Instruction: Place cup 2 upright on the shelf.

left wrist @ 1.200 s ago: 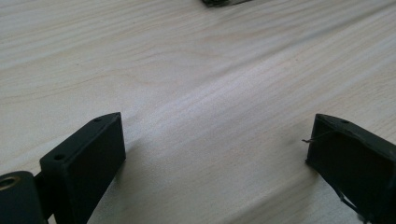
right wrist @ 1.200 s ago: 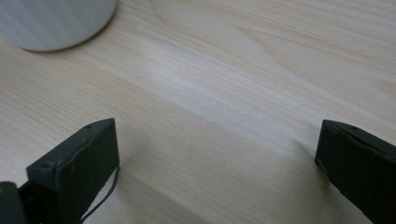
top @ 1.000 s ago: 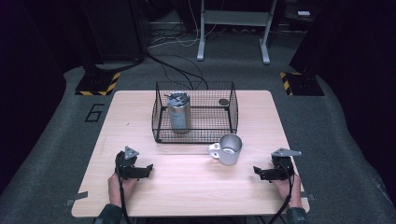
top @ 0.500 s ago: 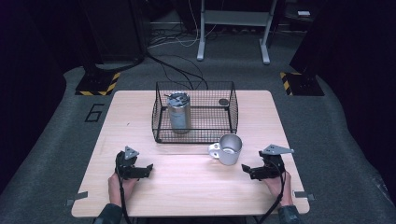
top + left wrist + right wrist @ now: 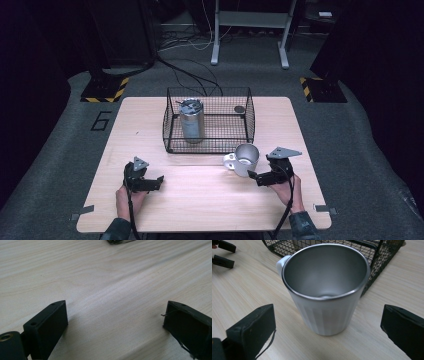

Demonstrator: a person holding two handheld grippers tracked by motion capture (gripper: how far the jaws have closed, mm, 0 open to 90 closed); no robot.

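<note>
A white metal mug (image 5: 245, 159) (image 5: 325, 287) stands upright on the wooden table (image 5: 200, 195), just in front of a black wire basket (image 5: 209, 145). Its handle points left. My right gripper (image 5: 254, 176) (image 5: 328, 330) is open just right of the mug, jaws wide and aimed at it, not touching. Inside the basket stands a silver can-shaped container (image 5: 191, 120) with a dark lid, and a small dark round thing (image 5: 239, 109) lies at the back right. My left gripper (image 5: 156, 181) (image 5: 115, 322) rests open at the front left over bare wood.
The basket (image 5: 377, 255) rises right behind the mug. The left gripper's jaws (image 5: 223, 253) appear far off in the right gripper view. Grey carpet, stand bases with yellow-black stripes and cables lie beyond the table's far edge.
My right gripper has moved left and forward from the table's right edge to close beside the mug. The left gripper has stayed put.
</note>
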